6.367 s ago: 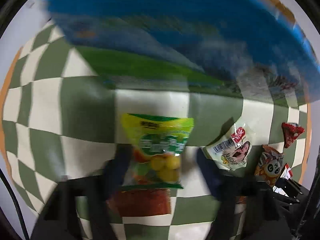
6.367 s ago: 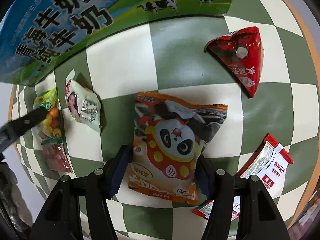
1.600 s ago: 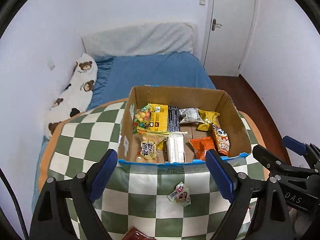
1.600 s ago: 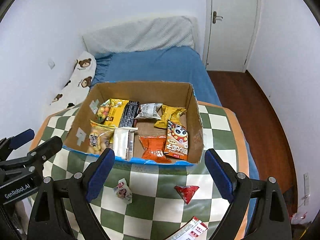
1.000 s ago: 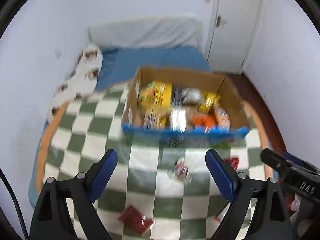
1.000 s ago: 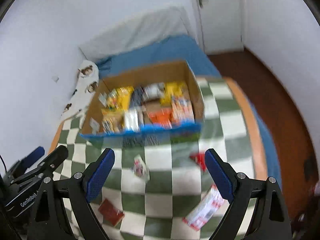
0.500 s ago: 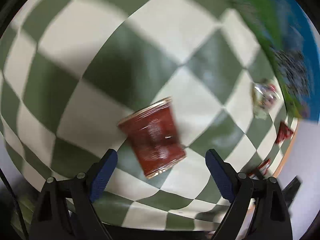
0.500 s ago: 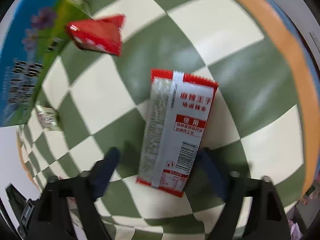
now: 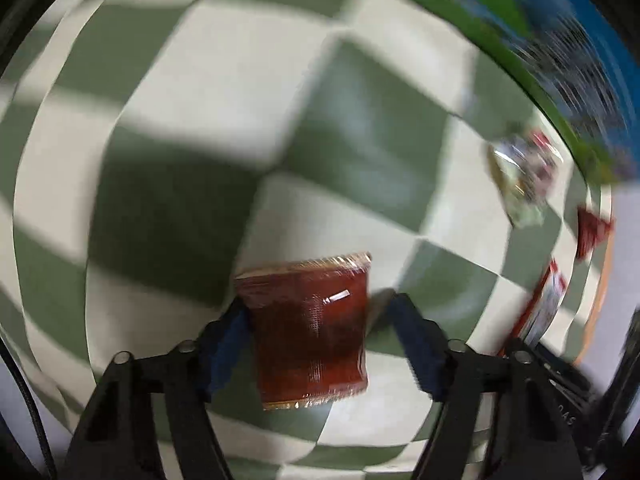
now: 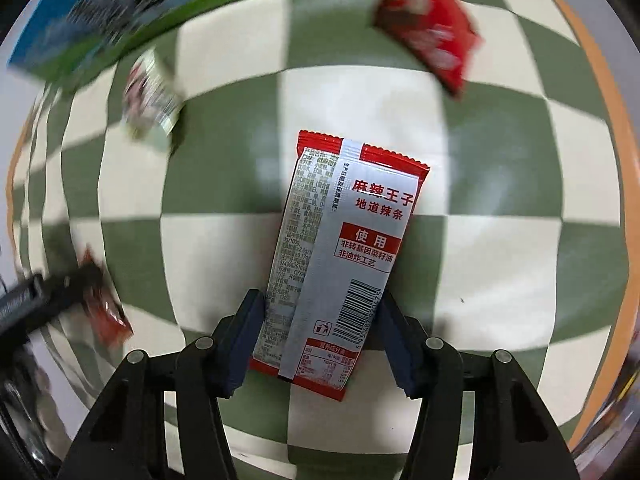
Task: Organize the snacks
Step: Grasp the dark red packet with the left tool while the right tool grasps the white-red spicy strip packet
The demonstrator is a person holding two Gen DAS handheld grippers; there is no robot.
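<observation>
In the left wrist view a dark red snack packet [image 9: 310, 332] lies on the green-and-white checked cloth between the fingers of my left gripper [image 9: 316, 348]. The left pad touches its edge; a small gap shows at the right pad. In the right wrist view a red-and-silver spicy-strip packet [image 10: 340, 256] lies between the fingers of my right gripper [image 10: 320, 340], and both pads touch its sides. The dark red packet [image 10: 102, 308] and the left gripper also show at that view's left edge.
The blue-and-green side of the snack box [image 9: 560, 52] runs along the top right, and also shows in the right wrist view [image 10: 104, 28]. A small silver packet [image 10: 150, 100] and a red triangular packet [image 10: 432, 36] lie near it. The cloth's orange edge [image 10: 600, 92] is at the right.
Both grippers dropped from high above the box to the cloth. Each has narrowed around its packet: left around the dark red one, right around the red-and-silver one.
</observation>
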